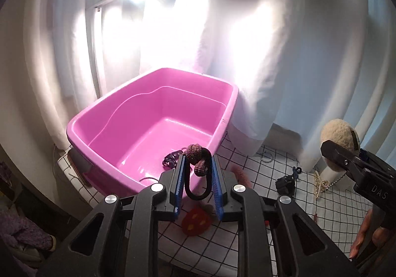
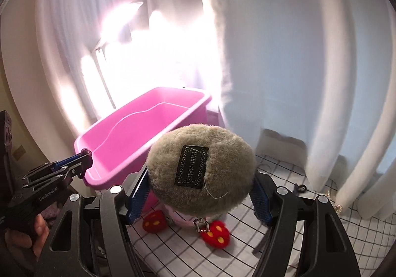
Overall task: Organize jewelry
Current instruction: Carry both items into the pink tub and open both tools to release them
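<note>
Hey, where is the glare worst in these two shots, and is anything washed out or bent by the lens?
Left wrist view: backlight through the sheer white curtain blows out the centre above the pink plastic tub, and the curtain folds bow outward. Right wrist view: the same glare sits upper left, while the fluffy beige round pad held in the right gripper stays evenly lit.

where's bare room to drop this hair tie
Most of the pink bin floor is bare, bordered by its far and left walls; only a purple piece sits near the front wall. The checked cloth beside it is crowded with red clips and chains.
</note>
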